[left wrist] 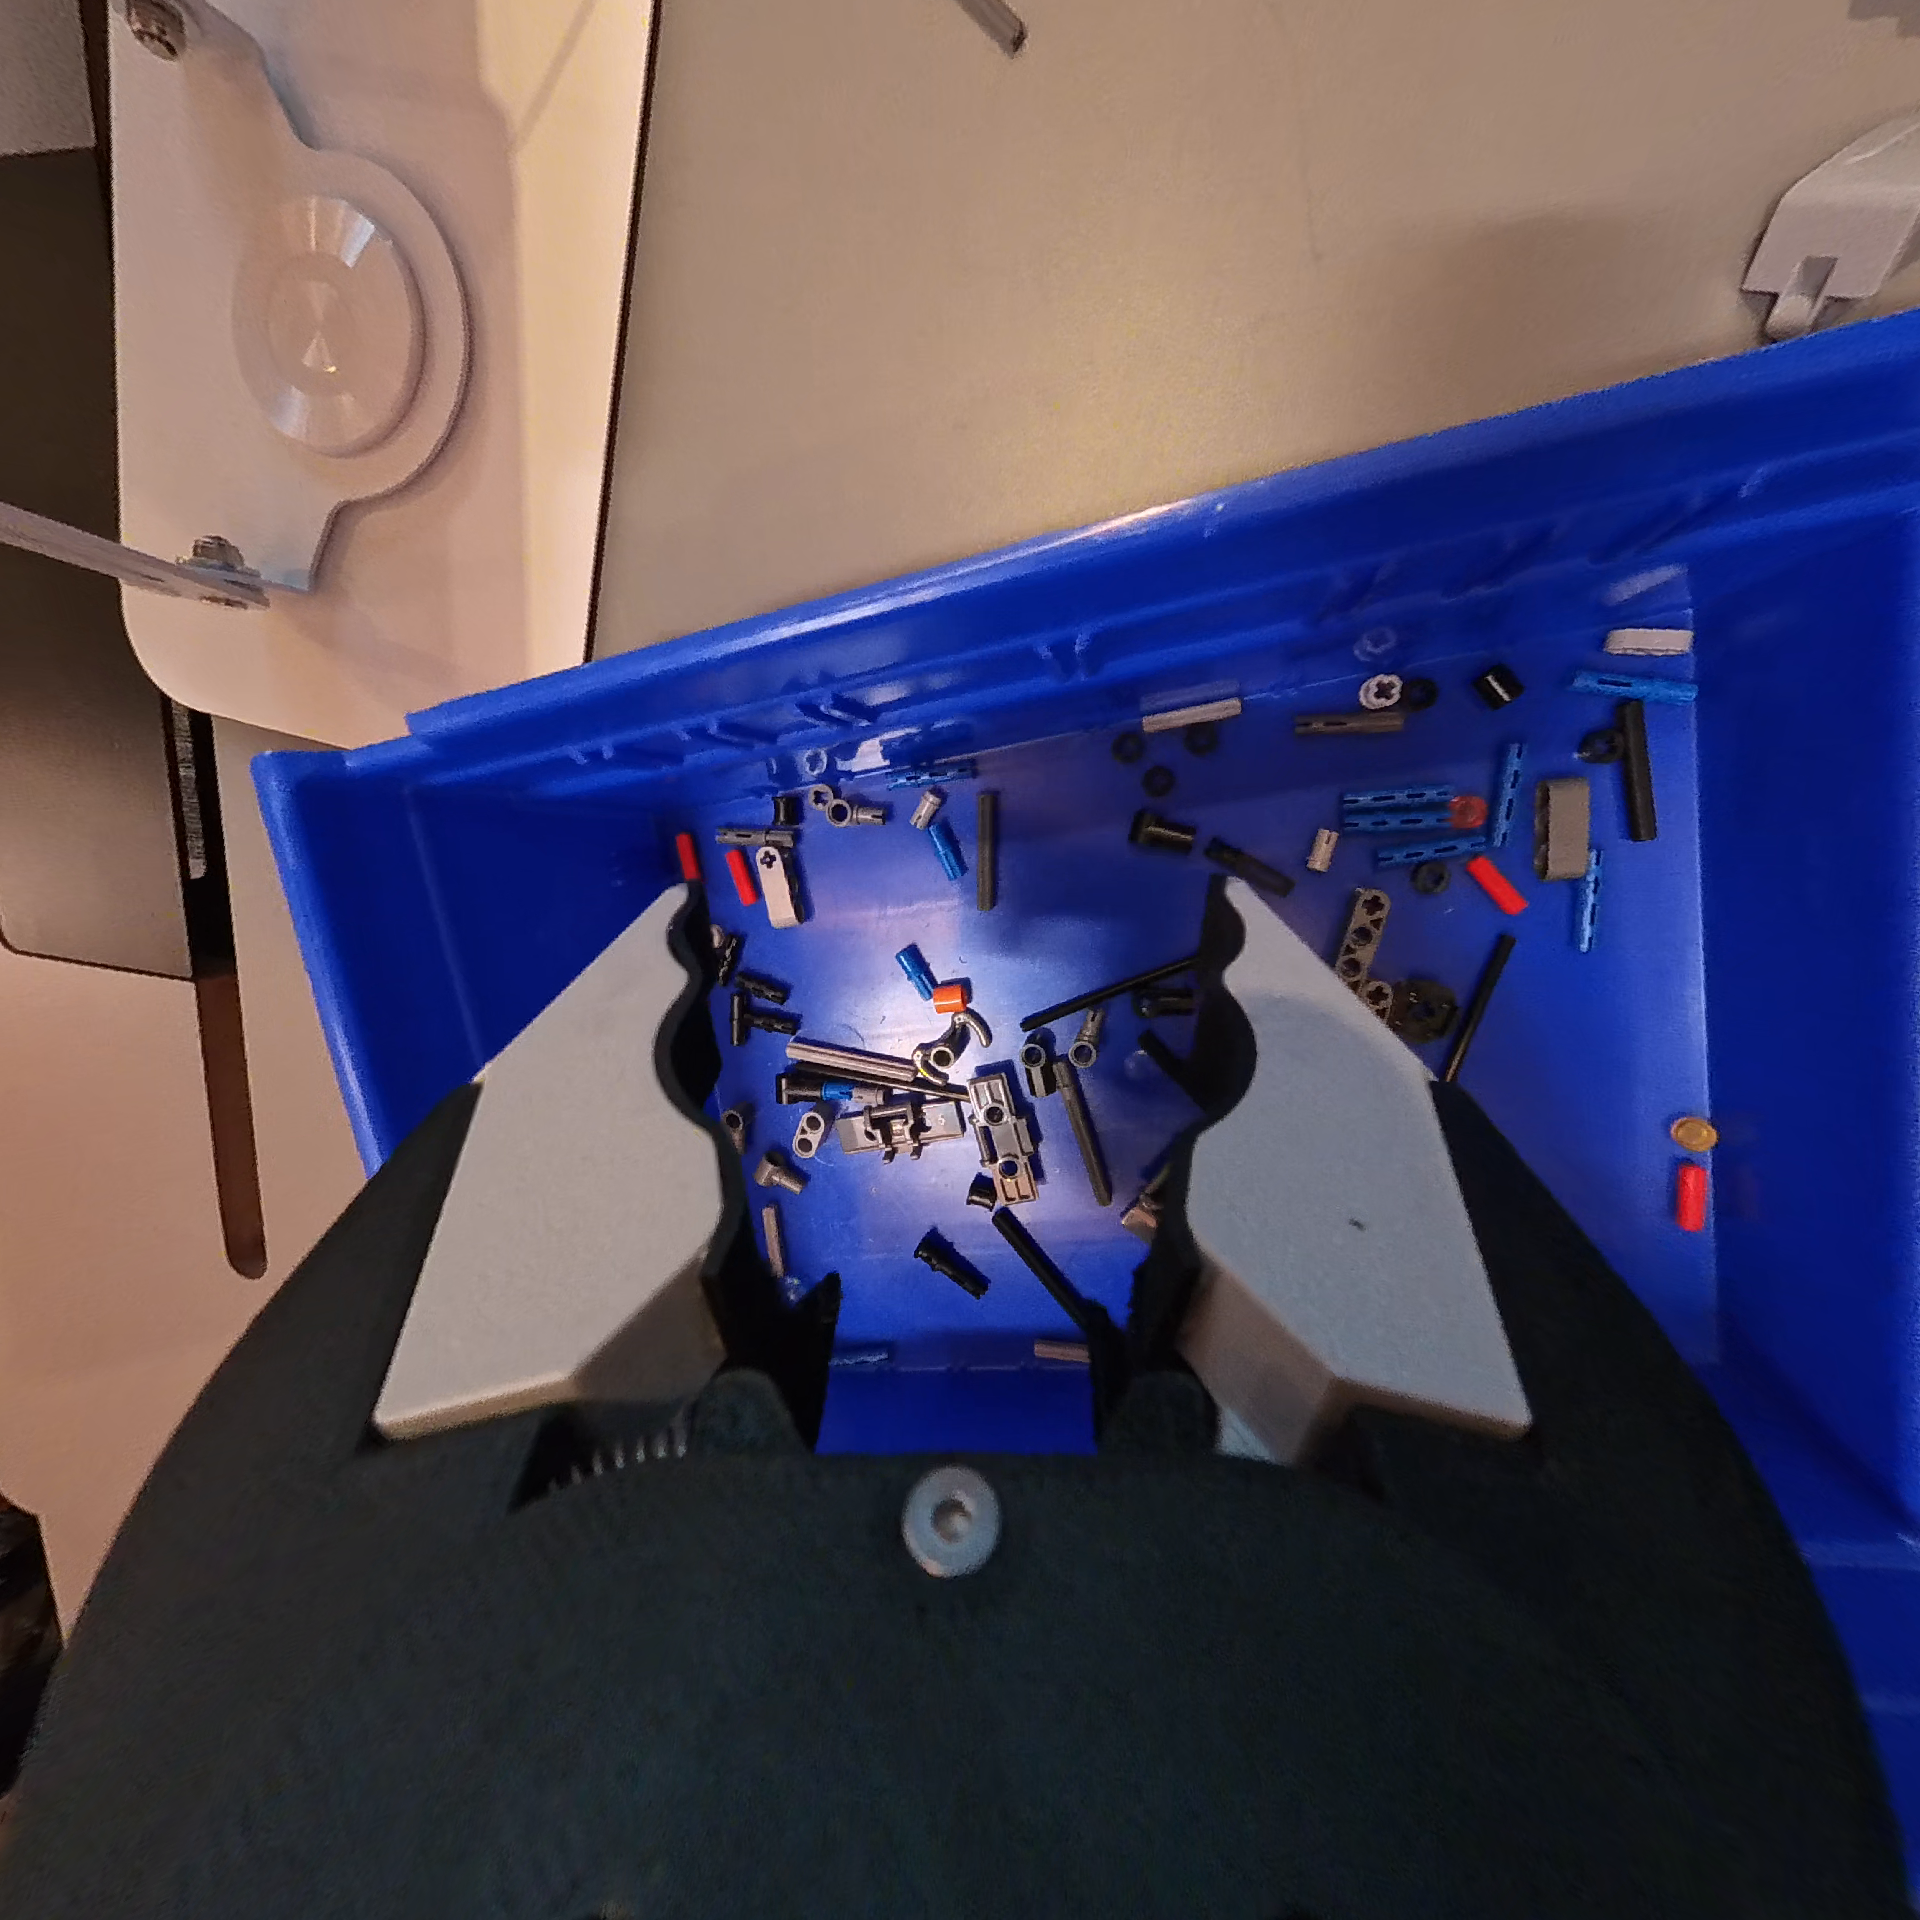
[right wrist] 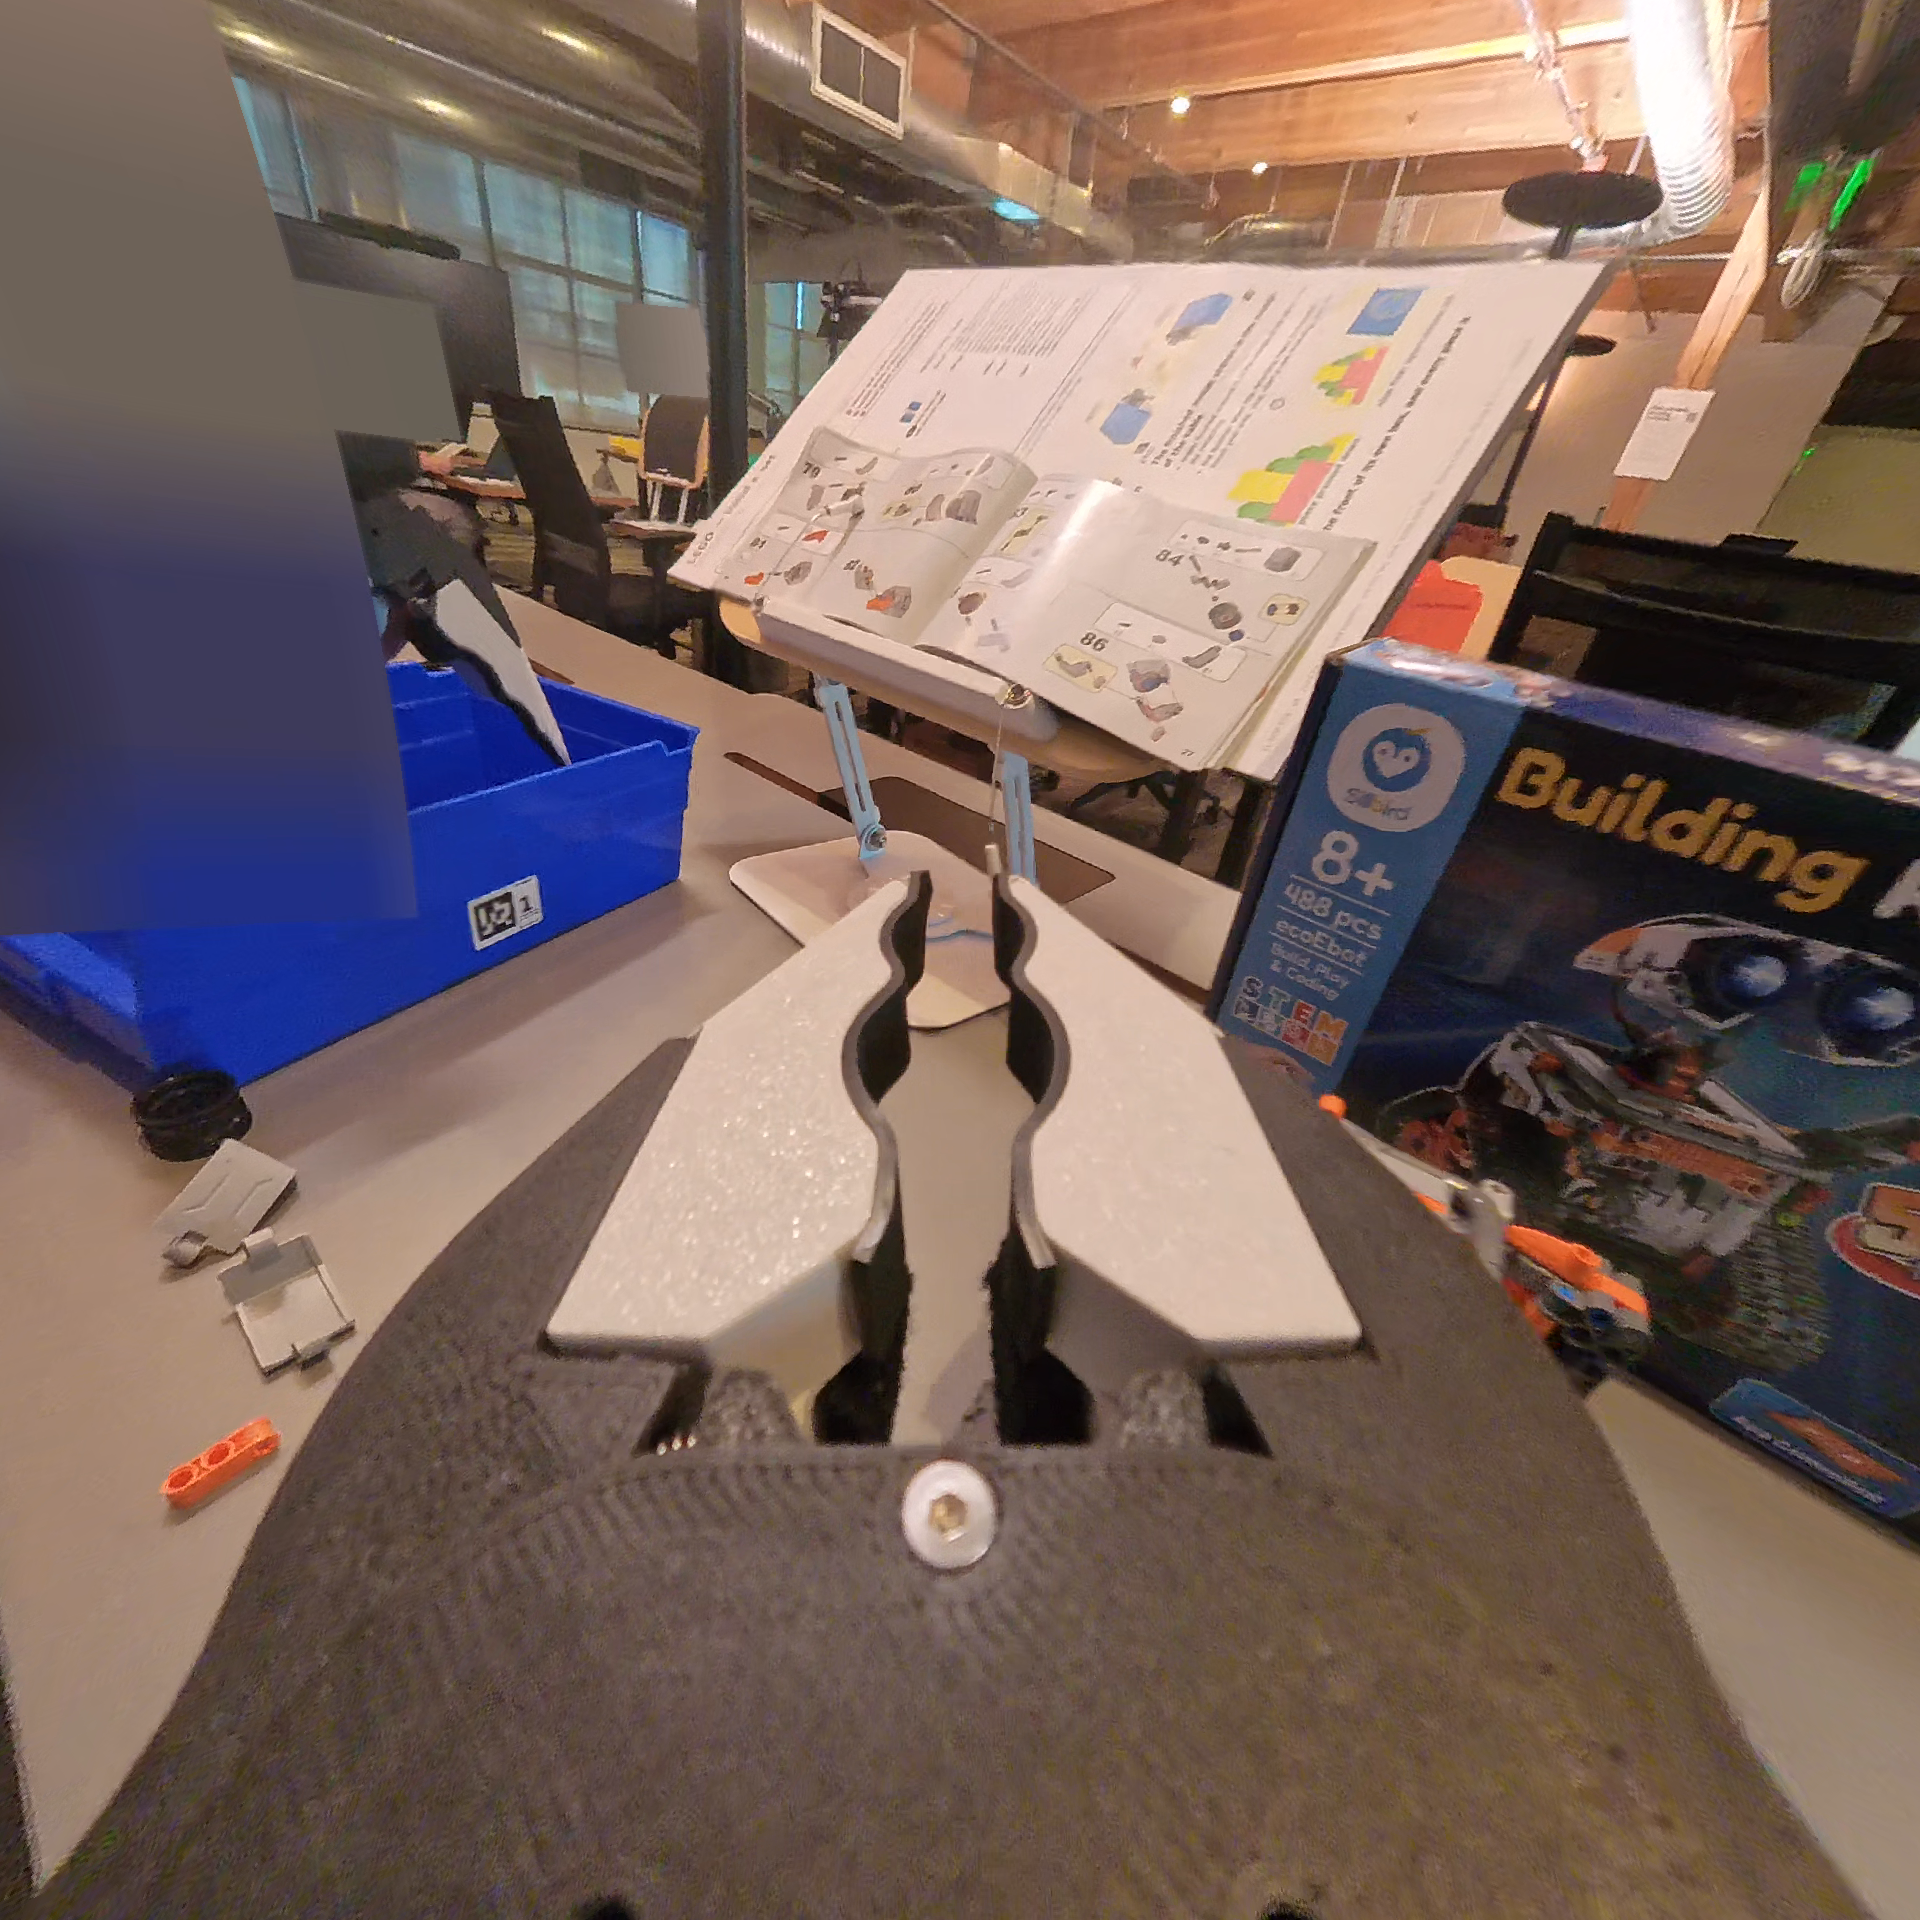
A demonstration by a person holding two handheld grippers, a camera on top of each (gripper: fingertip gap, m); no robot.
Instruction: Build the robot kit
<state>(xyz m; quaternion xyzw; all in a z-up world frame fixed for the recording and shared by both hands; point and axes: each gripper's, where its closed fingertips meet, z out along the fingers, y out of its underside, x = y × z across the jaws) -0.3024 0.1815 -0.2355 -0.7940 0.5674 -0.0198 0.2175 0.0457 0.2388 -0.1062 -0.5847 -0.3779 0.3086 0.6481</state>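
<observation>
My left gripper [left wrist: 951, 894] is open and empty, reaching down into a blue bin [left wrist: 935, 613]. Between its fingers lie many small building parts: a grey connector cluster [left wrist: 904, 1127], a small orange piece [left wrist: 948, 1000] and a thin black axle [left wrist: 1107, 997]. It touches none of them that I can see. My right gripper [right wrist: 958, 883] hovers over the grey table, its jaws a narrow gap apart with nothing between them. It points at the white base [right wrist: 821, 883] of a book stand. The right wrist view shows the blue bin [right wrist: 540, 831] at left with the left gripper's finger [right wrist: 488, 644] dipping in.
An open instruction booklet [right wrist: 1039, 561] rests on the stand. A dark-blue kit box [right wrist: 1558, 987] stands at right with a partly built orange-grey model [right wrist: 1558, 1278] before it. Grey panels [right wrist: 223, 1195], black rubber bands [right wrist: 192, 1112] and an orange beam [right wrist: 220, 1460] lie at left. It is some 25 cm from my right tips to the orange beam [right wrist: 220, 1460].
</observation>
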